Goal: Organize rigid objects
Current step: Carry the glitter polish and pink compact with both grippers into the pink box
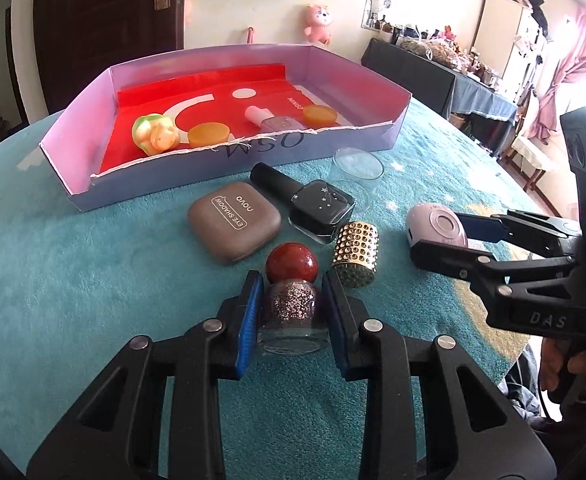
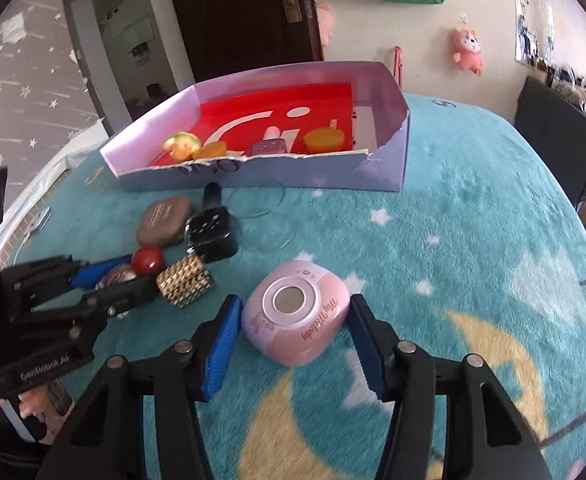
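Observation:
My left gripper [image 1: 293, 304] straddles a glitter nail polish bottle [image 1: 291, 312] with a red round cap [image 1: 292, 262]; the blue pads sit against its sides, bottle still lying on the teal cloth. My right gripper [image 2: 293, 340] is open around a pink "My Melody" compact [image 2: 296, 314], with gaps on both sides. It also shows in the left wrist view [image 1: 437, 226]. A lilac box [image 1: 229, 148] with a red liner holds a green-yellow toy [image 1: 155, 133], two orange lids [image 1: 208, 134] and a pink nail polish [image 1: 271, 120].
On the cloth lie a brown eye shadow case [image 1: 234, 226], a black nail polish bottle [image 1: 309, 200], a gold studded cylinder [image 1: 355, 254] and a clear glass [image 1: 357, 176]. The table edge drops off at the right; a dark table stands beyond.

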`<state>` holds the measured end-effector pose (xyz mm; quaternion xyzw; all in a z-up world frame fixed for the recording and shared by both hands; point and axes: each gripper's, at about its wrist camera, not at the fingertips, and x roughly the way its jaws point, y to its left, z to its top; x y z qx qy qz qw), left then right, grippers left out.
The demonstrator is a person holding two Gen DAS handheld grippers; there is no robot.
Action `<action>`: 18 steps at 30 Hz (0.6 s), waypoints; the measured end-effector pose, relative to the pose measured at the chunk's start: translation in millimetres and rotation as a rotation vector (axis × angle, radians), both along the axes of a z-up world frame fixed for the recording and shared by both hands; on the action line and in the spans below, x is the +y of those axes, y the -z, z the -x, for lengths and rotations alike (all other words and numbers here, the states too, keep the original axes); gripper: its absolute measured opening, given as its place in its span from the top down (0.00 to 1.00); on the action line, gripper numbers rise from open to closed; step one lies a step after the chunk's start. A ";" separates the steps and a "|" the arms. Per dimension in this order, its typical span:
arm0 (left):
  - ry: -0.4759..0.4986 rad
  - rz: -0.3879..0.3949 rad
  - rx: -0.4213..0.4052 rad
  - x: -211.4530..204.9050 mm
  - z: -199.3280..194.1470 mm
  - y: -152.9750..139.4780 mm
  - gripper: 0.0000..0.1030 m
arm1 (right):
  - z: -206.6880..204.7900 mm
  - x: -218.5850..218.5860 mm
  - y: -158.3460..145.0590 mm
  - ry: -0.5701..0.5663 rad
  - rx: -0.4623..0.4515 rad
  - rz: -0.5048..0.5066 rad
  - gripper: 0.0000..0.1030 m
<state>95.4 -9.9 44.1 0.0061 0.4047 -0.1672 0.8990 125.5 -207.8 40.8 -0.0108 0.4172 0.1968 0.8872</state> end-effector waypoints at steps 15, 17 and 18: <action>-0.006 0.019 -0.050 6.4 -0.5 -23.2 0.72 | 6.3 2.0 -11.2 -0.022 -0.019 -0.033 0.44; -0.004 0.024 -0.068 8.2 -4.2 -33.7 0.72 | 2.9 1.9 -20.1 -0.026 -0.038 -0.034 0.44; -0.001 0.028 -0.080 9.7 -6.8 -40.0 0.72 | 0.2 2.1 -25.9 -0.029 -0.049 -0.035 0.44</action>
